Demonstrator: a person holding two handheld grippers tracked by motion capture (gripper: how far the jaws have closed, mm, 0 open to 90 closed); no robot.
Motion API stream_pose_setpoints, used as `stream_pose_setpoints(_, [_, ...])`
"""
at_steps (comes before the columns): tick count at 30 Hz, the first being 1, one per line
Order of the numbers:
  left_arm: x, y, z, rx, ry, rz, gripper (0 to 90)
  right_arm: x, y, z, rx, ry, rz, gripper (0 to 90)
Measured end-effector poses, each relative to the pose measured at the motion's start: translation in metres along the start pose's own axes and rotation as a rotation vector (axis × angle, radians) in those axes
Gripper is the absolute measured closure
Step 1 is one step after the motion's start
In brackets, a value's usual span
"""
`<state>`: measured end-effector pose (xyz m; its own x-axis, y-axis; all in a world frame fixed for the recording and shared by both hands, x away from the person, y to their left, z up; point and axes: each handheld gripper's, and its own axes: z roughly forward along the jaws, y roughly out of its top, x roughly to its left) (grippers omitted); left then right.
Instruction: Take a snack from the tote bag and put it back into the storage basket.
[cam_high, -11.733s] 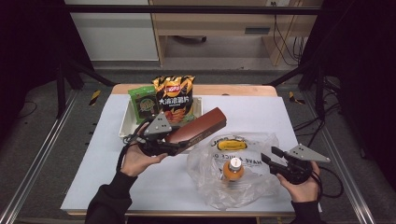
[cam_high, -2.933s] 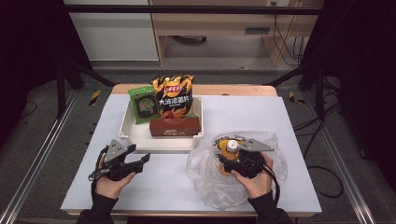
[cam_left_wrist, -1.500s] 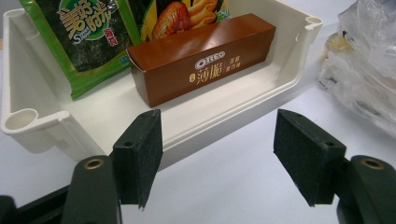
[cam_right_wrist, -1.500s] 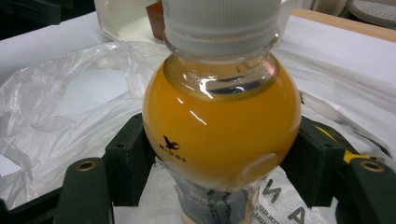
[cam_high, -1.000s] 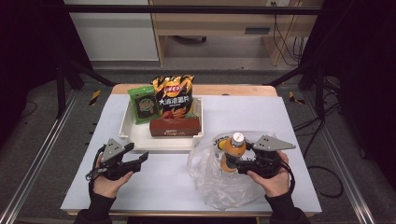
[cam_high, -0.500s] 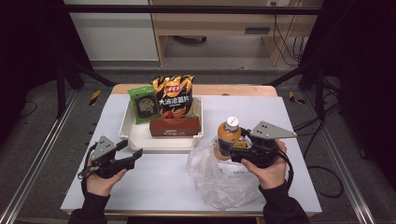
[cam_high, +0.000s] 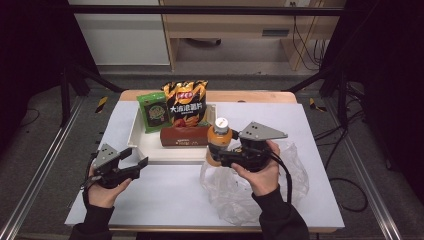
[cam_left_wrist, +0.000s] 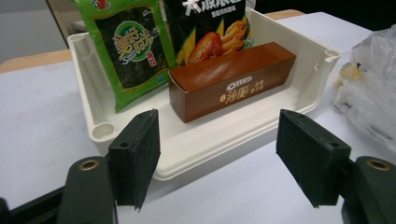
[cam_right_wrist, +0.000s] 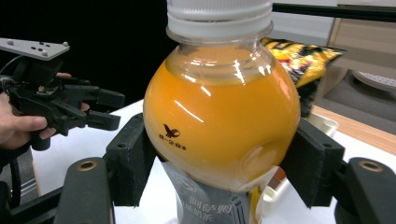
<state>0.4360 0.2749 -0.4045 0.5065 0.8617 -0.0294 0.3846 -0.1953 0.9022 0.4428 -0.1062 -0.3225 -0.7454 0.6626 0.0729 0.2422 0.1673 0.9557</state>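
Observation:
An orange juice bottle with a white cap hangs upright above the table, just off the white tray's right front corner. My right gripper is shut on the bottle's lower body. In the right gripper view the pads press both sides of the bottle. My left gripper stands open with nothing between its jaws at the front left, pointing at the tray. Inside the tray lies a brown Oreo box, with a green seaweed pack and a chips bag standing behind it.
A crumpled clear plastic bag lies on the white table under and to the right of my right hand. The tray sits at the table's back middle. Dark frame bars flank the table on both sides.
My right gripper has lifted the bottle up out of the plastic bag and carried it left toward the tray. The left gripper has barely moved.

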Motion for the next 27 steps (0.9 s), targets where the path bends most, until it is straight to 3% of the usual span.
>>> stream_pose_setpoints(11, [0.009, 0.0, -0.006, -0.013, 0.024, -0.013, 29.9, 0.03, -0.01, 0.047, 0.064, 0.065, -0.037, 32.0])
stream_pose_setpoints(27, [0.011, -0.001, -0.005, -0.006, 0.031, -0.012, 29.7, 0.044, -0.071, 0.097, 0.186, 0.064, -0.017, 31.8])
